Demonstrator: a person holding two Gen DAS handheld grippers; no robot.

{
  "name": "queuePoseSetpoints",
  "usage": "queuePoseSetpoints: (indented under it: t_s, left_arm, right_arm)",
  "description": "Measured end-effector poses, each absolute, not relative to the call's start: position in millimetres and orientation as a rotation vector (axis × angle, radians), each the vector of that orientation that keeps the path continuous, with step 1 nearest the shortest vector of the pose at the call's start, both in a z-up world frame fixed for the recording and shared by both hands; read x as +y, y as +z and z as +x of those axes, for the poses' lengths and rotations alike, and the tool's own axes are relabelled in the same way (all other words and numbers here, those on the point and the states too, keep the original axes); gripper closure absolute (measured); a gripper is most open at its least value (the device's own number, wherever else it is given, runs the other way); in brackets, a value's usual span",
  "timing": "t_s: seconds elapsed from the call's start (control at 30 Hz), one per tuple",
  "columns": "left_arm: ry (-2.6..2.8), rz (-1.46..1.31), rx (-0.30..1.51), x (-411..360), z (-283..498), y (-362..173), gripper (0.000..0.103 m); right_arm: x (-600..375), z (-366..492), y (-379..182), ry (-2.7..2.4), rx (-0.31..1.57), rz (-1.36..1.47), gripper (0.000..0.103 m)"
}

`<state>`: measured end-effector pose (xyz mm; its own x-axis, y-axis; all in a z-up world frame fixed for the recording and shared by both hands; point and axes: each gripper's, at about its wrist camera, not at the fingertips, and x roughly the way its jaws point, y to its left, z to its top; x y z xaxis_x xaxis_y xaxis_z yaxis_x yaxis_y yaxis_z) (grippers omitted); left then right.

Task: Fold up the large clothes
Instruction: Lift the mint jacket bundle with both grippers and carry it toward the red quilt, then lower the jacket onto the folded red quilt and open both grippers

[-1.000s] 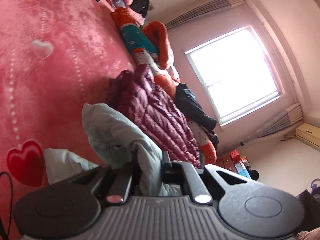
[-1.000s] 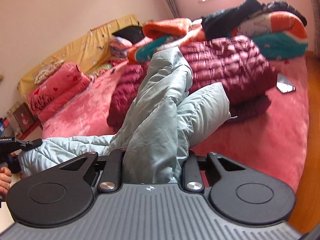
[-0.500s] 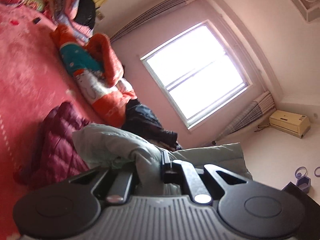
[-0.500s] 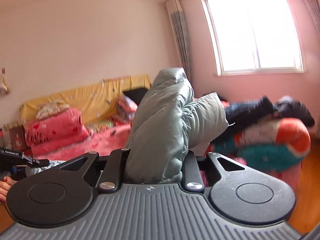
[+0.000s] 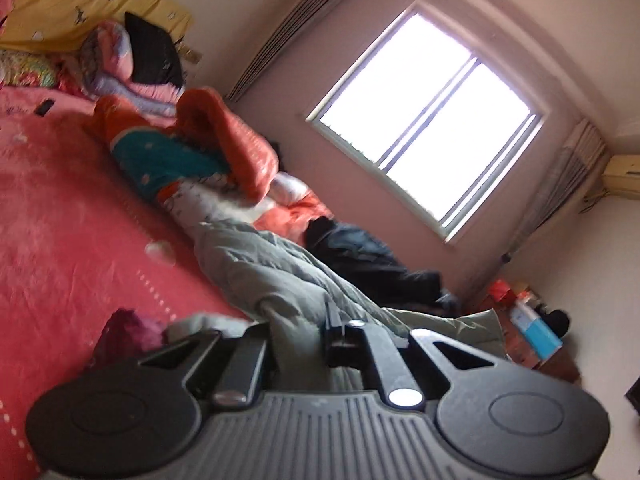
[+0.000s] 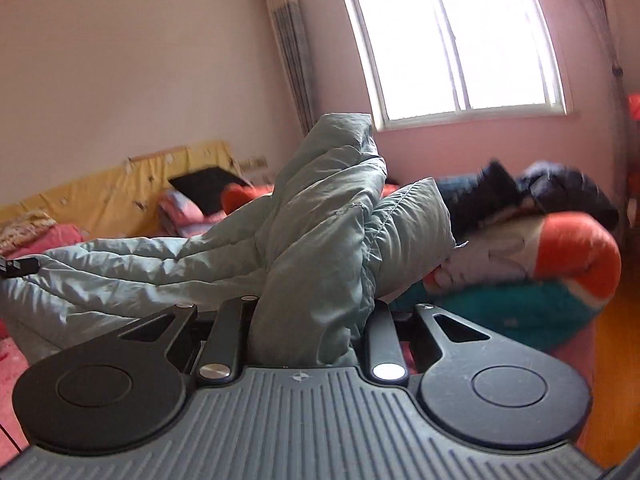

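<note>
Location: a home bedroom. Indicators: a bed (image 5: pixel 60 208) with a pink-red cover, rolled quilts (image 5: pixel 192 148) and pillows (image 5: pixel 120 60) stacked along it, a curtained window (image 6: pixel 452 40), and a wall-mounted air conditioner (image 5: pixel 624 176).

Padded jacket (image 6: pixel 320 240) stretched between both tools above bed (image 5: pixel 60 240); bedding pile (image 5: pixel 192 160) behind, under window (image 5: pixel 432 120).
</note>
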<state>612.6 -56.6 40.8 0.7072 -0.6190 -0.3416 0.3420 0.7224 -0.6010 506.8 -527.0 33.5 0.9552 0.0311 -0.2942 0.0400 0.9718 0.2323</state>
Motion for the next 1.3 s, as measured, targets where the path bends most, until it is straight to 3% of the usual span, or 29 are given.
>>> queuePoseSetpoints:
  t_s: [0.13, 0.23, 0.3, 0.37, 0.43, 0.6, 0.93, 1.0, 1.3]
  left_arm:
    - [-0.464, -0.527, 0.705, -82.5, 634.4, -22.0, 0.098]
    - [-0.428, -0.46, 0.707, -98.1, 638.3, -38.9, 0.092]
    - [-0.411, -0.418, 0.706, -103.7, 638.6, -40.6, 0.085]
    - [-0.405, -0.384, 0.697, -104.8, 636.3, -37.0, 0.082]
    - [-0.391, -0.361, 0.678, -101.0, 632.7, -31.7, 0.074]
    - [-0.327, -0.362, 0.578, -80.7, 618.5, -22.3, 0.058]
    - [-0.324, -0.396, 0.55, -79.0, 555.7, -20.3, 0.054]
    - [-0.348, -0.396, 0.563, -86.1, 537.3, -24.2, 0.044]
    - [-0.373, -0.346, 0.662, -103.1, 468.4, -52.0, 0.03]
  right_arm:
    - [-553.7, 540.0, -41.1, -0.108, 0.493, 0.325, 0.075]
    - [-556.8, 546.3, -69.0, -0.15, 0.537, 0.281, 0.066]
    - [-563.0, 546.2, -77.2, -0.175, 0.541, 0.292, 0.049]
    - [-569.8, 544.2, -81.6, -0.199, 0.537, 0.295, 0.019]
    - [-568.9, 547.1, -76.2, -0.225, 0.521, 0.312, 0.003]
    - [-571.5, 526.6, -50.3, -0.262, 0.438, 0.383, 0.001]
    - [-563.1, 437.6, -25.3, -0.347, 0.226, 0.392, 0.0]
    - [-554.5, 417.0, -25.8, -0.347, 0.228, 0.382, 0.0]
    - [-533.4, 379.0, -65.0, -0.412, 0.348, 0.437, 0.0]
